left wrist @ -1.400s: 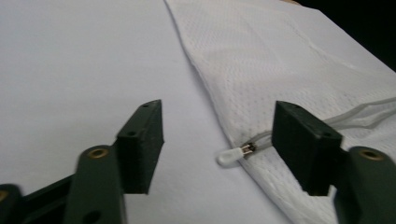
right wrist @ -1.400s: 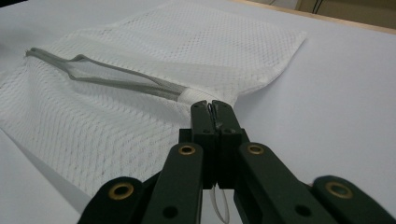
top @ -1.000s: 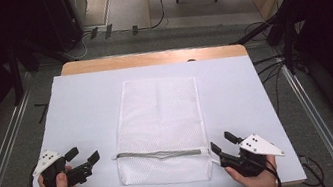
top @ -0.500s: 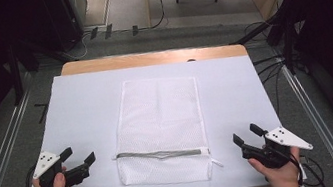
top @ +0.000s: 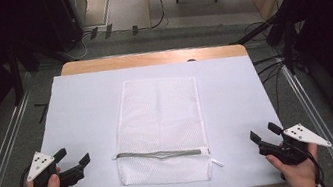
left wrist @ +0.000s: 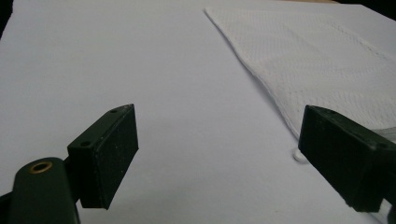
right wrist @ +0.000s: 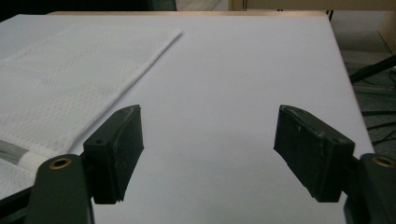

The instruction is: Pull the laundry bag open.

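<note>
Fig.: mesh bag (top: 162, 129) flat at table (top: 80, 102) ctr, zipper (top: 161, 153) shut; L gripper (top: 72, 165) & R gripper (top: 262, 135) apart, empty (R jaws just opened), nothing left to grasp, apparently.

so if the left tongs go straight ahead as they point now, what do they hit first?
Probably the white mesh bag: the left tongs, open and empty, point across bare white tabletop toward its edge. Depth is unclear.

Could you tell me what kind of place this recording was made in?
Probably a lab or workshop recording bay: a white-covered table holding a mesh laundry bag, loose floor cables and metal rails alongside.
</note>
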{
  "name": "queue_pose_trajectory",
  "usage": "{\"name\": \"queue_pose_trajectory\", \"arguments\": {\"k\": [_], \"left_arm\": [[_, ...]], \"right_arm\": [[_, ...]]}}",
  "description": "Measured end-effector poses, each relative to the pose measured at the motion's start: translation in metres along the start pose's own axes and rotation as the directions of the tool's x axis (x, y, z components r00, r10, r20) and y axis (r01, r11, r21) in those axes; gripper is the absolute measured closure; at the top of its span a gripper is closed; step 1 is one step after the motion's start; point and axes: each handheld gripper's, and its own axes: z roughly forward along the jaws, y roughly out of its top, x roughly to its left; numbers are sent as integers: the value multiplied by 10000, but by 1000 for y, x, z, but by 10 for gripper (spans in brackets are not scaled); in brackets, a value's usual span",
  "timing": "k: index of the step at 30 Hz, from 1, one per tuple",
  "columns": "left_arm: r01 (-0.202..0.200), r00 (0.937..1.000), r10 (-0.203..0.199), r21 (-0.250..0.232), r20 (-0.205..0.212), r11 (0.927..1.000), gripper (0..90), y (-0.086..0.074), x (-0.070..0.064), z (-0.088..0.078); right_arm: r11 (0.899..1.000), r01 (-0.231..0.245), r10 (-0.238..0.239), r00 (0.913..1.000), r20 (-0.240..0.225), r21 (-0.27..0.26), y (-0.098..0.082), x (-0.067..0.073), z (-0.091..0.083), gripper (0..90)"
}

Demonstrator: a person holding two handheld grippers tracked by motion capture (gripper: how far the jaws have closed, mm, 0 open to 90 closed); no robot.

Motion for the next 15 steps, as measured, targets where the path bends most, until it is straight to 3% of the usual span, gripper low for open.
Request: {"name": "queue_pose_trajectory", "arguments": {"k": [6, 15], "left_arm": [[-77, 10000, 77, 3, 30, 10000, 119, 0, 0, 0], [-155, 9999, 155, 39, 30, 9999, 116, -1, -1, 1]], "right_arm": [[9997, -217, 215, 9995, 236, 87, -3, -12, -2, 244], [9997, -204, 201, 9993, 317, 100, -4, -12, -2, 239]]}}
